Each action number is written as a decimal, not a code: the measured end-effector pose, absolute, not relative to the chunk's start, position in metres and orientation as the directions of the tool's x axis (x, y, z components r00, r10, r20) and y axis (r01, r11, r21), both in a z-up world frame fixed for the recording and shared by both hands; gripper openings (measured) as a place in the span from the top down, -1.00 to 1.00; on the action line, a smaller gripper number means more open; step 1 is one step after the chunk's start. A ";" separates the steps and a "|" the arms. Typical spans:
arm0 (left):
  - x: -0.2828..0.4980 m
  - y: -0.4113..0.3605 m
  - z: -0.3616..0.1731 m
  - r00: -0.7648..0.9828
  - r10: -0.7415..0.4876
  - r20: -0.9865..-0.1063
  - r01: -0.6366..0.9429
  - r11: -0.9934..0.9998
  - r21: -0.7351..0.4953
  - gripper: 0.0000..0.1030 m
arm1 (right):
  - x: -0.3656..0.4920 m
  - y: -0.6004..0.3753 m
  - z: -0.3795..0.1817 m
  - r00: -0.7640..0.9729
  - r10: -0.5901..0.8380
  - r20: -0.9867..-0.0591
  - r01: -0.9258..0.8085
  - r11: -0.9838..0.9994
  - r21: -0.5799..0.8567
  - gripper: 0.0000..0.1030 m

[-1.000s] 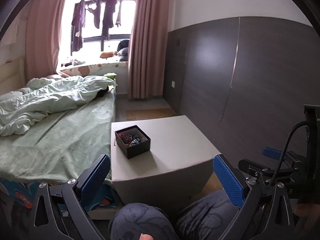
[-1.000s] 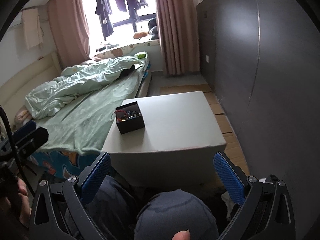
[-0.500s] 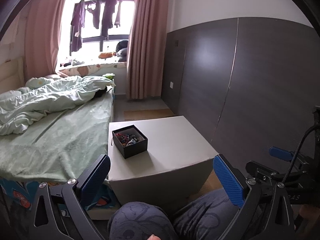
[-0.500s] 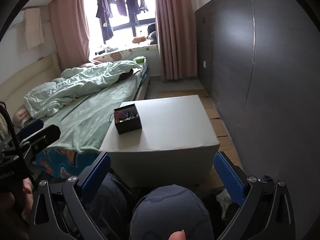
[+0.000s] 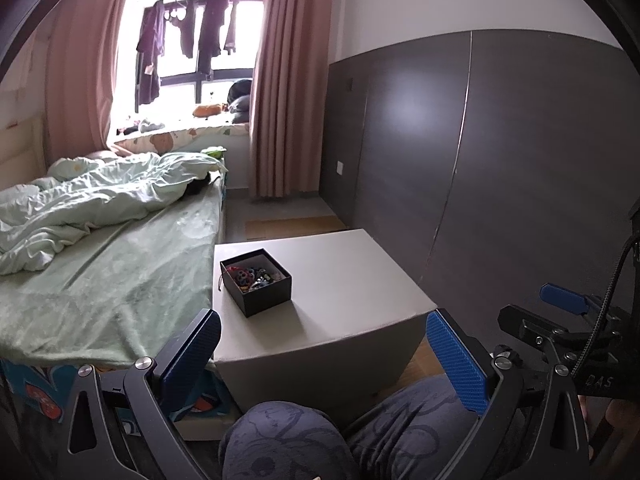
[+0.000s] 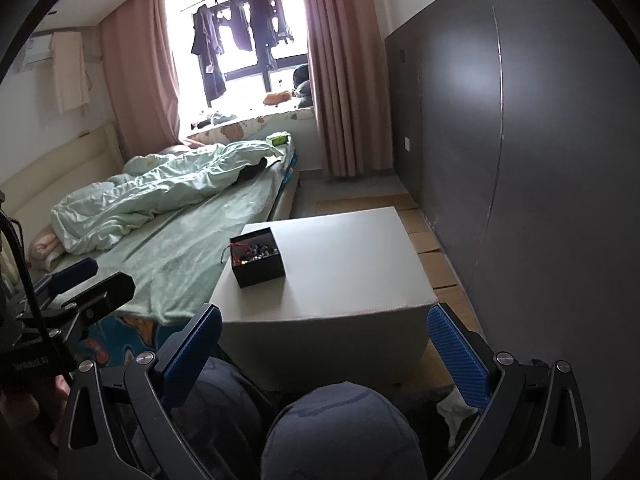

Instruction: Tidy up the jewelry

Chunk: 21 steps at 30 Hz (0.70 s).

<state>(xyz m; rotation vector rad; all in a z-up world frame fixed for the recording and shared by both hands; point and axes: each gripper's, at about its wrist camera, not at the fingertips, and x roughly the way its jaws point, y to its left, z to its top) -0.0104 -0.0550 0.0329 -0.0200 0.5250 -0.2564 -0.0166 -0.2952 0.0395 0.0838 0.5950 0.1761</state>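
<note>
A small black open box (image 5: 256,282) holding a heap of mixed colourful jewelry (image 5: 253,273) stands on the left part of a low white table (image 5: 340,280); a red cord hangs over its left rim. It also shows in the right wrist view (image 6: 258,262). My left gripper (image 5: 324,356) is open and empty, held back from the table's near edge above my knees. My right gripper (image 6: 325,354) is open and empty too, equally far back. Each gripper shows at the side of the other's view.
A bed (image 5: 100,280) with a green sheet and crumpled quilt runs along the table's left side. A dark panelled wall (image 5: 500,160) stands close on the right. My knees (image 6: 340,432) are below the grippers. Cardboard sheets (image 6: 432,240) lie on the floor by the wall.
Both grippers have drawn back and risen a little, so the table and box look smaller and farther. Both stay open and empty.
</note>
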 end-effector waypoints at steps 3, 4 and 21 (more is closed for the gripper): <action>-0.010 -0.056 0.033 0.835 -0.246 -0.492 0.237 0.968 -0.082 -0.99 | -0.016 -0.297 0.038 0.811 0.188 -0.554 -0.135 0.982 0.135 -1.00; -0.010 -0.056 0.033 0.836 -0.246 -0.491 0.236 0.968 -0.083 -0.99 | -0.016 -0.298 0.038 0.812 0.188 -0.553 -0.134 0.982 0.136 -1.00; -0.004 -0.052 0.035 0.847 -0.232 -0.478 0.212 0.972 -0.098 -0.99 | -0.016 -0.300 0.040 0.822 0.180 -0.540 -0.124 0.983 0.138 -1.00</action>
